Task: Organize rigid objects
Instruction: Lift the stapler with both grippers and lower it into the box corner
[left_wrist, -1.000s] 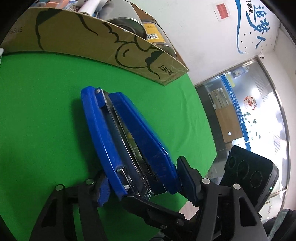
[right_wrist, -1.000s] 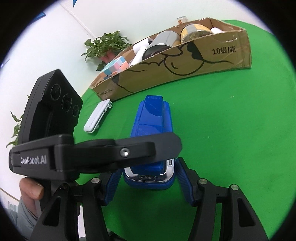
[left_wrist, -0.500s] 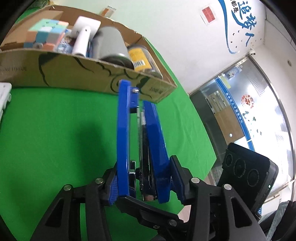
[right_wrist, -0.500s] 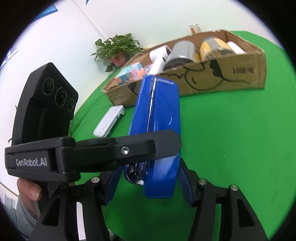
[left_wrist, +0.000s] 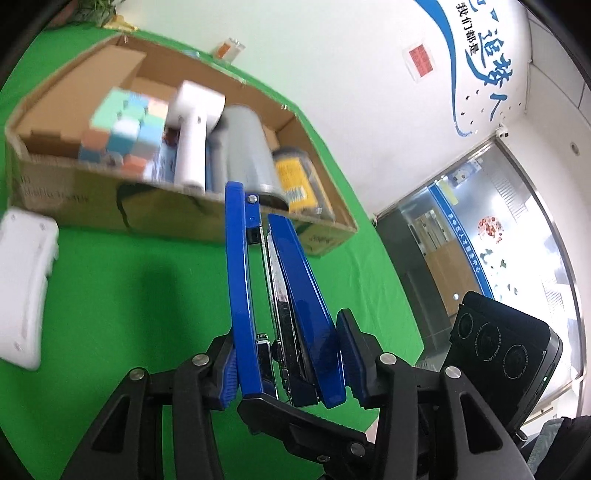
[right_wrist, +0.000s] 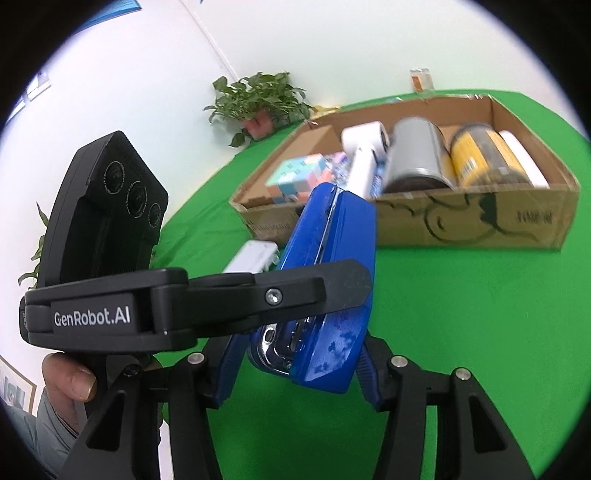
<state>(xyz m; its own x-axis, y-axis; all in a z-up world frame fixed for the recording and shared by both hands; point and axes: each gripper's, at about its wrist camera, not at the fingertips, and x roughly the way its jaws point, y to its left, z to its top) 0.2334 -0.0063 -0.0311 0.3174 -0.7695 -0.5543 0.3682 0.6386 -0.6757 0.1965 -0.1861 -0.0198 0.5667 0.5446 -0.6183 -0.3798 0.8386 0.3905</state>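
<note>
Left wrist view: nearest the lens, the left gripper (left_wrist: 286, 363) is closed on the blue stapler (left_wrist: 273, 291), its blue pads pressed against the base on one side and the top cover on the other. Squeezing across those two flat faces probably stops the hinged body from springing apart, and the stapler juts forward, lifted clear of the green tabletop (left_wrist: 122, 295), nose aimed at the cardboard box (left_wrist: 96, 199). To the left, a flat white device (left_wrist: 24, 295) lies on the cloth near the box's front wall, seemingly still waiting to be sorted.

From the right wrist view, the right gripper (right_wrist: 293, 363) has its fingers spread wide on either side of the stapler's chrome end, but whether they touch it I cannot tell; it appears to carry nothing itself, perhaps only standing by as a guard.

Farther off, the box already holds a pastel puzzle cube (left_wrist: 122, 133), a white handheld appliance (left_wrist: 194, 140), a grey can (left_wrist: 247, 155) and a yellow-labelled jar (left_wrist: 295, 182), packed side by side. The open room looks to be at the box's left end, so the stapler likely belongs there. A potted plant (right_wrist: 258, 101) stands beyond, by the wall.
</note>
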